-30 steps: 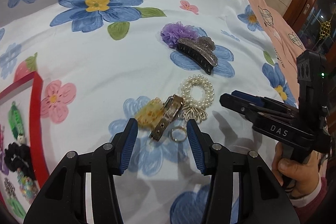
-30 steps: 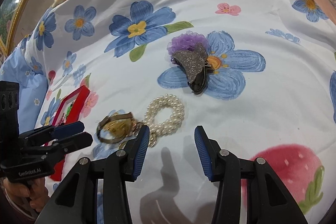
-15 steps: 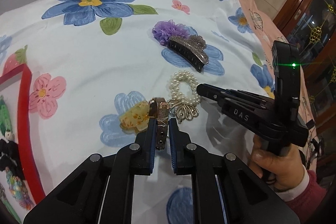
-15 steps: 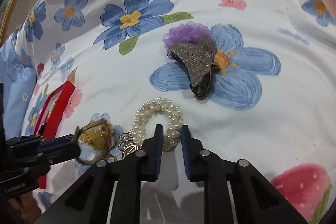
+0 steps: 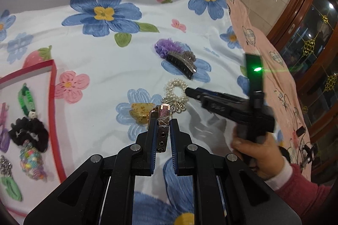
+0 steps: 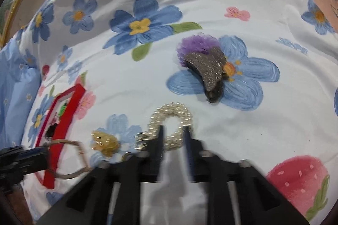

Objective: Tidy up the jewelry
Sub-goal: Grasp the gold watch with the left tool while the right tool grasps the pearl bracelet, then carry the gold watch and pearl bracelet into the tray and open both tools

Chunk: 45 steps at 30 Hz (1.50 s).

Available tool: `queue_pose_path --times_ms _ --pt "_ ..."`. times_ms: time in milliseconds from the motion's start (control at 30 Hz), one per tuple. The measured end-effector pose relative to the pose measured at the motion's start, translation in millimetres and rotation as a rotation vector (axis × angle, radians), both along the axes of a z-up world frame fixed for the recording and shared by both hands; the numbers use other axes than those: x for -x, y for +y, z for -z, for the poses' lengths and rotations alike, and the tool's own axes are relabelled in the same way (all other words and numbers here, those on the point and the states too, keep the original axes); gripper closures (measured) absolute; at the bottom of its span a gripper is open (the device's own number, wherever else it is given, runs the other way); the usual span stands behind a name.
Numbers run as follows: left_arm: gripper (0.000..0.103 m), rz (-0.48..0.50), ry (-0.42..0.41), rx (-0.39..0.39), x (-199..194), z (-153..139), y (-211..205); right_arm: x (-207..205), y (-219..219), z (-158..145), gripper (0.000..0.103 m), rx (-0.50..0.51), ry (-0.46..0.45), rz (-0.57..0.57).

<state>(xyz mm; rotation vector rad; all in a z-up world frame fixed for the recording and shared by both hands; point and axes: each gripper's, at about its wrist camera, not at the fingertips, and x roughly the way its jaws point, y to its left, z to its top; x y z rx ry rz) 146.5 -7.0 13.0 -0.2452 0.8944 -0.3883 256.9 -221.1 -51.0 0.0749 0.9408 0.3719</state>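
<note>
Left gripper [image 5: 163, 124] clamps strap [image 5: 163, 130]; right gripper [image 6: 172, 136] seemingly pinches pearl bracelet [image 6: 171, 117].

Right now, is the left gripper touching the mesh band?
Touching. The left wrist view shows the left gripper shut on the mesh band, both pads pressed against its sides.

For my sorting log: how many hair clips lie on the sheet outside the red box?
2. A black glittery clip touches the purple scrunchie; a yellow clip lies left of the pearl band. More may be hidden.
</note>
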Motion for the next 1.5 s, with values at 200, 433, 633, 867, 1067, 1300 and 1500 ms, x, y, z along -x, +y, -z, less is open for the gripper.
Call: queue_pose_path --times_ms 200,433,633,867,1067,1300,1500 --pt "0.093 -0.034 -0.017 -0.002 14 -10 17 -11 8 18 0.085 0.024 0.027 -0.019" --pt "0.093 -0.093 -0.031 0.006 26 -15 44 5 15 -3 0.094 0.003 -0.033 -0.038" --pt "0.093 -0.154 -0.048 0.022 42 -19 72 26 28 -34 0.095 -0.037 -0.087 -0.077" --pt "0.093 -0.239 -0.055 0.03 67 -20 111 52 59 -68 0.095 -0.089 -0.137 -0.164" --pt "0.093 -0.312 -0.052 0.039 90 -18 144 70 97 -75 0.095 -0.108 -0.143 -0.253" --pt "0.093 -0.38 -0.047 0.045 110 -13 173 92 141 -68 0.095 -0.119 -0.115 -0.351" --pt "0.093 -0.426 -0.03 0.069 124 -3 195 108 166 -68 0.095 -0.129 -0.104 -0.415"
